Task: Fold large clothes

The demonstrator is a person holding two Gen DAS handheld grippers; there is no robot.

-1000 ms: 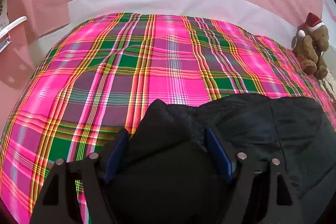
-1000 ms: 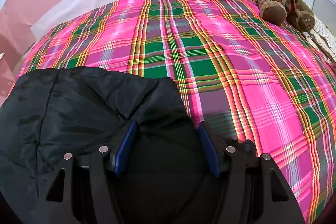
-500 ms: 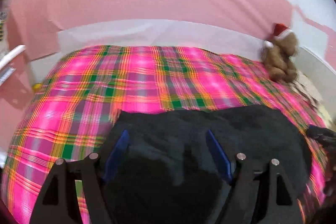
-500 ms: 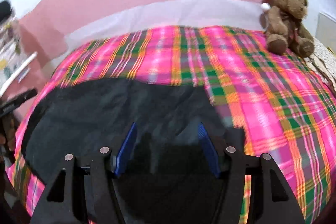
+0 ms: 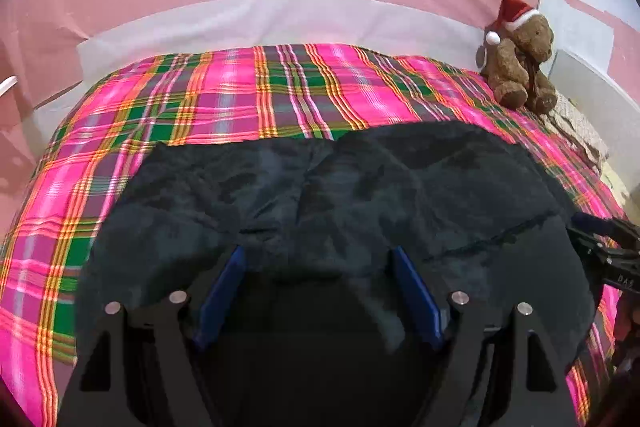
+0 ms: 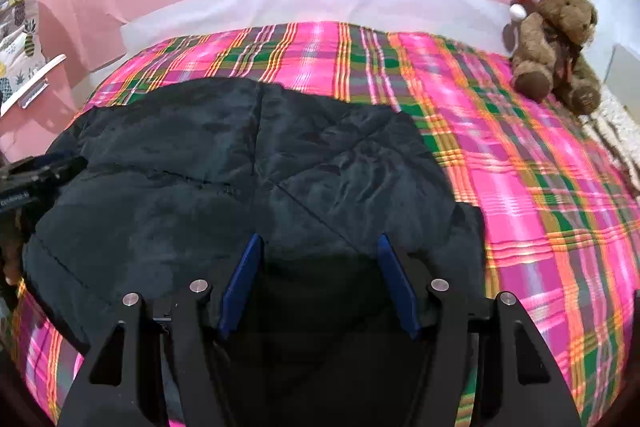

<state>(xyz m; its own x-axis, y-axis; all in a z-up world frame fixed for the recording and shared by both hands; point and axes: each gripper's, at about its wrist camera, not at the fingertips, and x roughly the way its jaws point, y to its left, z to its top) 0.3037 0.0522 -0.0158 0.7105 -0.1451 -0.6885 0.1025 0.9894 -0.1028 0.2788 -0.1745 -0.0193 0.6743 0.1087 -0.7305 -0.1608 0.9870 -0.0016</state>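
A large black padded garment (image 5: pixel 340 187) lies spread flat on the pink plaid bedspread (image 5: pixel 240 99), its far edge straight across the bed. My left gripper (image 5: pixel 317 255) hovers over the garment's near part with its blue pads wide apart, pressing on nothing. In the right wrist view the same garment (image 6: pixel 220 167) fills the left and middle, and my right gripper (image 6: pixel 319 241) stands open above its near right part. Each gripper also shows in the other's view: the right gripper (image 5: pixel 604 251) at the garment's right edge, the left gripper (image 6: pixel 36 179) at its left edge.
A brown teddy bear (image 6: pixel 556 47) in a red Santa hat sits at the bed's far right corner. A white band and a pink wall run behind the bed. A pineapple-print cloth (image 6: pixel 20 27) and a white rail (image 6: pixel 32 79) stand off the left side. Bare plaid lies beyond and right of the garment.
Both grippers have drawn back and up from the garment's far edge. The fabric that bulged between the pads now lies flat, and more of the garment and the wall shows.
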